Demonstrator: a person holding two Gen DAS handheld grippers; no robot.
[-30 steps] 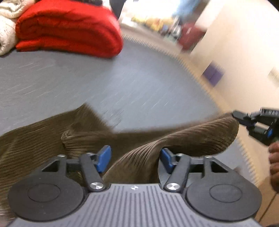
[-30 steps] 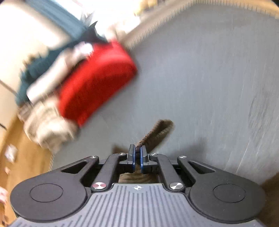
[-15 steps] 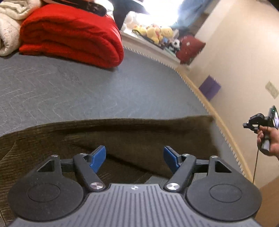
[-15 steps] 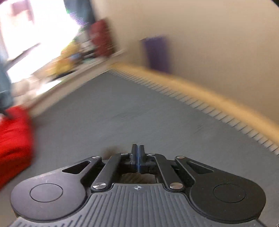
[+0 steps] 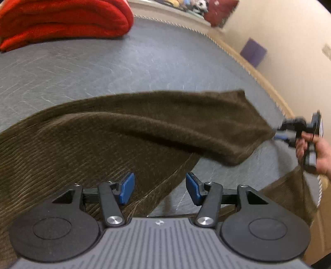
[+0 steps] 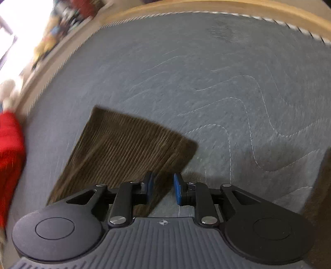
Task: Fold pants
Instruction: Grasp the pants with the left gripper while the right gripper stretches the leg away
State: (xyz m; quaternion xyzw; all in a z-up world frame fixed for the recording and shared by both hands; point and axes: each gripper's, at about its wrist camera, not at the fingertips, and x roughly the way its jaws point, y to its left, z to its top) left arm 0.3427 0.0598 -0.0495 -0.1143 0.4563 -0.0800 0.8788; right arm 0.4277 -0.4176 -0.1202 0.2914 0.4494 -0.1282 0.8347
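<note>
Brown corduroy pants (image 5: 86, 140) lie across the grey quilted bed (image 5: 124, 68). One leg end (image 5: 231, 128) is lifted off the bed toward the right. My left gripper (image 5: 159, 189) is open and empty, just above the pants' near edge. My right gripper (image 5: 283, 137) shows at the far right of the left wrist view, at the corner of the leg end. In the right wrist view my right gripper (image 6: 162, 189) is partly open, with the corner of the pants leg (image 6: 128, 151) between its pads.
A folded red blanket (image 5: 62, 18) lies at the back left of the bed. The bed's tan edge (image 5: 266, 82) curves along the right. A cream wall with a purple box (image 5: 253, 51) stands beyond it. A second brown fabric piece (image 5: 289, 192) lies at the right edge.
My right gripper was shut and off to the right half a second ago; now it is back at the leg end with its jaws parted. The left gripper stayed open and dipped closer.
</note>
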